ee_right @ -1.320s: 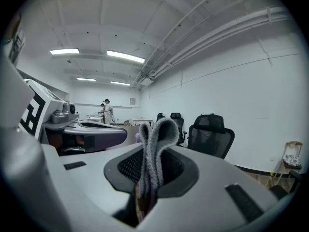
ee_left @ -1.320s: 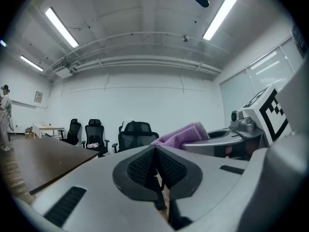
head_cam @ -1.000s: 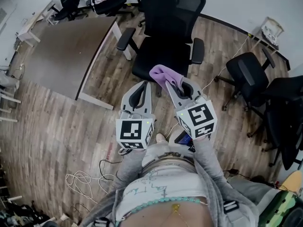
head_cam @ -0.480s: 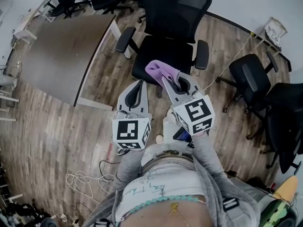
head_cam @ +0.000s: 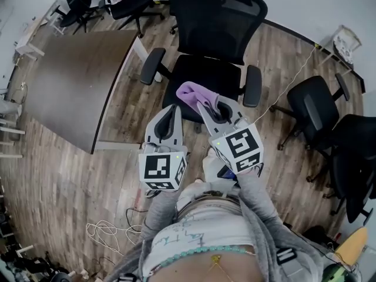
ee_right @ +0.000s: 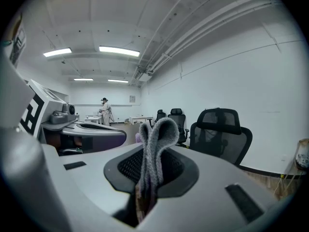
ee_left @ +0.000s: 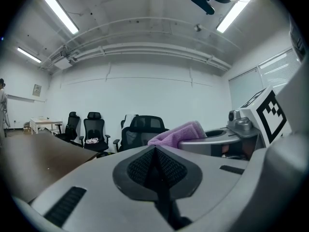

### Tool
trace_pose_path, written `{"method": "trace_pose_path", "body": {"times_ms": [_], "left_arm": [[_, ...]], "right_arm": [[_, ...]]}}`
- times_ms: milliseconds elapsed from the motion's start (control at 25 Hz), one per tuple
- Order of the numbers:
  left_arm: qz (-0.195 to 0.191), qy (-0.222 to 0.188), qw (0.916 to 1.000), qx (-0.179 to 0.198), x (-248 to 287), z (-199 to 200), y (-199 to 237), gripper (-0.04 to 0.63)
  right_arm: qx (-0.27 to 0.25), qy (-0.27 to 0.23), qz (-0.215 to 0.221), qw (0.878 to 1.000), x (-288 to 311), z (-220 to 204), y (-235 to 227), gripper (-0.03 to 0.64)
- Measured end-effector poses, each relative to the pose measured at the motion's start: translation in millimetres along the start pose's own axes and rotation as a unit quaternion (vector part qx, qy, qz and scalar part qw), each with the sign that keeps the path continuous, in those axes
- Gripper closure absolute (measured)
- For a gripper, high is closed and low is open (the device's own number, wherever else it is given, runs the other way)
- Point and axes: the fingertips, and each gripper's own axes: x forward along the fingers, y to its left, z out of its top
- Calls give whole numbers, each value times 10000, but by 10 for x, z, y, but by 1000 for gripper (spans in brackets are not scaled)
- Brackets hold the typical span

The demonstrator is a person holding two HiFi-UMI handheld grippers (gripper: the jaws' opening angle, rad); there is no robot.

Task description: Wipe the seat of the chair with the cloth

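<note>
While my right gripper [head_cam: 210, 106] pinches the fluffy lilac cloth [head_cam: 191, 91] and my left gripper [head_cam: 171, 114] is closed empty, the black padded chair seat [head_cam: 205, 75] lies just ahead beneath the cloth.

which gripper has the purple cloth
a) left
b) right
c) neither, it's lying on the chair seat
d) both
b: the right gripper is shut on the cloth, with a fold sticking up between its jaws; the left gripper is shut on nothing.

Bright ceiling strip lights [ee_right: 119, 50]; strong fisheye distortion.
</note>
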Motion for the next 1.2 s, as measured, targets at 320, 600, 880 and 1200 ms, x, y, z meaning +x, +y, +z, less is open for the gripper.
{"method": "trace_pose_path", "body": {"times_ms": [320,600,880,1200], "left_arm": [[-2,118,9999,-52,628,47,-14,595],[-113,80,9999,-52,978,118,75,596],[-809,112,9966,135,1431,181,39,596],[-1670,55,9851,417,1884,383,291,596]], "right_arm": [[121,64,117,9998,247,29,-548,566],[222,71,-48,9997,369,43,-819,566],[354,153,-744,9965,491,-14,-1210,566],[499,47,-1416,9887,933,189,-1346,566]]}}
